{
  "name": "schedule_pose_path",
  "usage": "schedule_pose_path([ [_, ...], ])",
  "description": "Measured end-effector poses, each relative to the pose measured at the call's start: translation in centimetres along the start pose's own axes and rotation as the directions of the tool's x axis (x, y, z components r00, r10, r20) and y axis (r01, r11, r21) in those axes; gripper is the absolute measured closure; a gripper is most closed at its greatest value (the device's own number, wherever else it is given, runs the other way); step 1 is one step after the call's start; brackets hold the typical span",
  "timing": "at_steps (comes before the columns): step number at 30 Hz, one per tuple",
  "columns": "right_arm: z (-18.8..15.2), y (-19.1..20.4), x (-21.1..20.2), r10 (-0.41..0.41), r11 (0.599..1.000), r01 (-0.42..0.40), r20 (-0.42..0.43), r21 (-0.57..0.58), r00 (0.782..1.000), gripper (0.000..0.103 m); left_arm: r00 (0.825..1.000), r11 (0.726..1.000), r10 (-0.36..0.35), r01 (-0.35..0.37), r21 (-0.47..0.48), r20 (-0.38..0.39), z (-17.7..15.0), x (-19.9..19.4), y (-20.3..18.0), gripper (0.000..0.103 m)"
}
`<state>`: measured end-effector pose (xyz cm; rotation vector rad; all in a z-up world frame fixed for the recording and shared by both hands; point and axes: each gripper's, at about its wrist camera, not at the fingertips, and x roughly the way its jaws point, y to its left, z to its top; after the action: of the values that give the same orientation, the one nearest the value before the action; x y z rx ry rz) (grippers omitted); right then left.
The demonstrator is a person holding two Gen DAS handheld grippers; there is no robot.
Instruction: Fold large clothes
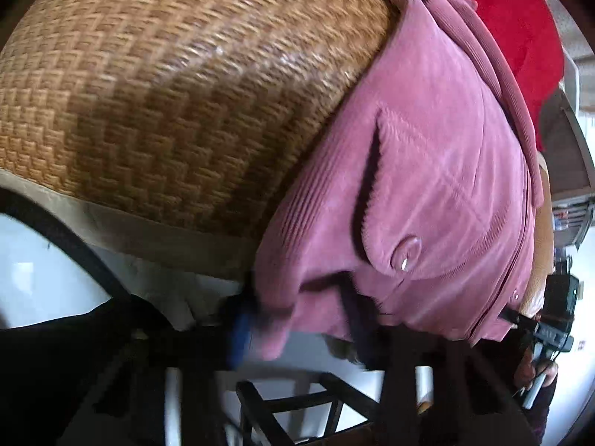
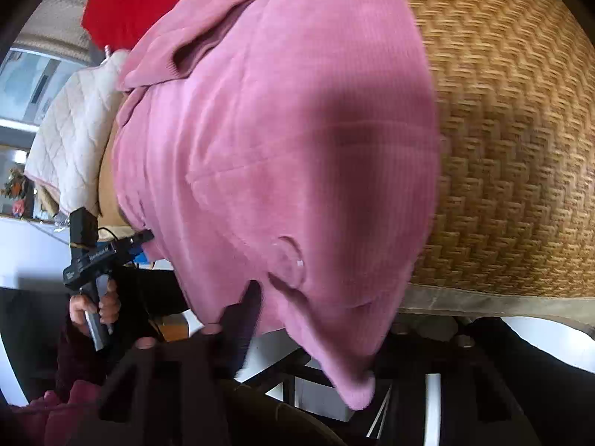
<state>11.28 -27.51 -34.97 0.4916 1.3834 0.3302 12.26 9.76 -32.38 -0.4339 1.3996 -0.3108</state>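
Observation:
A pink corduroy jacket [image 1: 427,193] with a buttoned flap pocket lies on a woven straw mat [image 1: 167,93], its lower hem hanging over the front edge. My left gripper [image 1: 297,308] is shut on the jacket's hem; its fingers are half buried in the cloth. In the right wrist view the same jacket [image 2: 279,148] fills the middle, and my right gripper [image 2: 267,312] is shut on its hem at the other corner. The left gripper also shows in the right wrist view [image 2: 141,239], and the right gripper in the left wrist view [image 1: 511,316].
A red garment [image 1: 513,29] lies beyond the jacket's collar. A white quilted cloth [image 2: 74,137] lies beside the jacket. The mat [image 2: 520,148] has a beige border at its front edge. Below the edge are dark chair frames [image 1: 297,409] and white floor.

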Motion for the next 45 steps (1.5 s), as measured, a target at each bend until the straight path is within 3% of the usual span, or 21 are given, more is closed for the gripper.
schedule_pose_path([
  [2, -0.1, -0.8, -0.1, -0.001, 1.000, 0.001, 0.007, 0.027, 1.000, 0.077, 1.000, 1.000, -0.013, 0.014, 0.023, -0.006, -0.6, 0.0, -0.5, 0.089],
  [4, -0.2, -1.1, 0.0, 0.005, 0.999, -0.006, 0.018, 0.034, 1.000, 0.085, 1.000, 0.999, -0.031, 0.031, 0.040, 0.004, -0.8, -0.2, -1.1, 0.092],
  [7, -0.6, 0.0, -2.2, 0.072, 0.997, -0.070, 0.069, -0.021, 0.995, 0.087, 0.995, 0.994, -0.088, 0.085, 0.072, 0.046, -0.9, -1.0, -2.3, 0.093],
  [9, -0.6, 1.2, -4.0, 0.136, 0.989, -0.128, 0.118, -0.072, 0.984, 0.087, 0.995, 0.994, -0.077, 0.073, 0.083, 0.055, -0.9, -1.0, -2.6, 0.092],
  [10, -0.4, 1.4, -4.3, 0.152, 0.986, -0.143, 0.125, -0.084, 0.980, 0.087, 0.997, 0.995, -0.055, 0.051, 0.080, 0.047, -0.9, -0.6, -2.7, 0.085],
  [11, -0.1, 1.4, -4.0, 0.144, 0.987, -0.134, 0.109, -0.094, 0.984, 0.087, 0.999, 0.997, -0.036, 0.034, 0.074, 0.027, -0.9, -0.1, -2.8, 0.062],
  [13, 0.2, 1.2, -2.8, 0.097, 0.992, -0.091, 0.068, -0.089, 0.993, 0.083, 1.000, 0.999, 0.011, -0.011, 0.046, 0.010, -0.9, 0.8, -2.7, 0.028],
  [15, 0.4, 0.2, -1.4, 0.063, 0.998, -0.062, 0.017, -0.028, 0.998, 0.081, 1.000, 0.999, 0.016, -0.016, 0.035, 0.010, -1.2, 1.4, -2.7, 0.028],
  [17, 0.6, -1.1, -0.4, 0.038, 0.999, -0.038, 0.001, 0.011, 0.999, 0.079, 1.000, 1.000, -0.017, 0.017, 0.023, 0.001, -1.1, 1.9, -2.5, 0.032],
  [18, 0.6, -1.3, -0.4, 0.044, 0.999, -0.045, 0.002, 0.026, 0.999, 0.077, 1.000, 1.000, -0.022, 0.022, 0.022, 0.003, -1.1, 2.2, -2.5, 0.049],
  [20, 0.4, -2.0, 0.0, 0.062, 0.997, -0.062, 0.002, 0.054, 0.998, 0.075, 0.999, 0.999, -0.033, 0.033, 0.028, -0.009, -0.9, 2.5, -2.2, 0.097],
  [23, -0.1, -0.9, -1.2, 0.090, 0.996, -0.089, 0.057, -0.029, 0.994, 0.081, 0.994, 0.992, -0.108, 0.108, 0.069, 0.004, -1.5, 1.9, -2.1, 0.096],
  [24, 0.2, -0.6, -1.7, 0.097, 0.995, -0.094, 0.074, -0.041, 0.993, 0.089, 0.987, 0.982, -0.161, 0.159, 0.104, 0.015, -1.7, 1.2, -2.9, 0.097],
  [28, 1.1, 1.7, -4.8, 0.128, 0.987, -0.111, 0.158, -0.115, 0.979, 0.091, 0.955, 0.944, -0.291, 0.276, 0.182, 0.059, -1.7, -1.9, -4.8, 0.097],
  [32, 3.7, 3.8, -6.9, 0.155, 0.978, -0.117, 0.227, -0.172, 0.962, 0.091, 0.919, 0.915, -0.371, 0.336, 0.225, 0.134, 0.5, -6.3, -6.6, 0.097],
  [37, 9.0, 5.1, -9.5, 0.196, 0.972, -0.133, 0.359, -0.193, 0.913, 0.091, 0.875, 0.901, -0.403, 0.328, 0.282, 0.269, 8.6, -11.2, -9.4, 0.097],
  [41, 15.7, 4.4, -11.5, 0.209, 0.978, -0.172, 0.481, -0.121, 0.851, 0.091, 0.855, 0.913, -0.378, 0.281, 0.295, 0.355, 14.3, -13.2, -11.2, 0.097],
  [45, 23.1, 1.0, -12.2, 0.247, 0.961, -0.275, 0.537, -0.028, 0.807, 0.091, 0.832, 0.943, -0.324, 0.244, 0.227, 0.450, 21.3, -9.7, -12.7, 0.096],
])
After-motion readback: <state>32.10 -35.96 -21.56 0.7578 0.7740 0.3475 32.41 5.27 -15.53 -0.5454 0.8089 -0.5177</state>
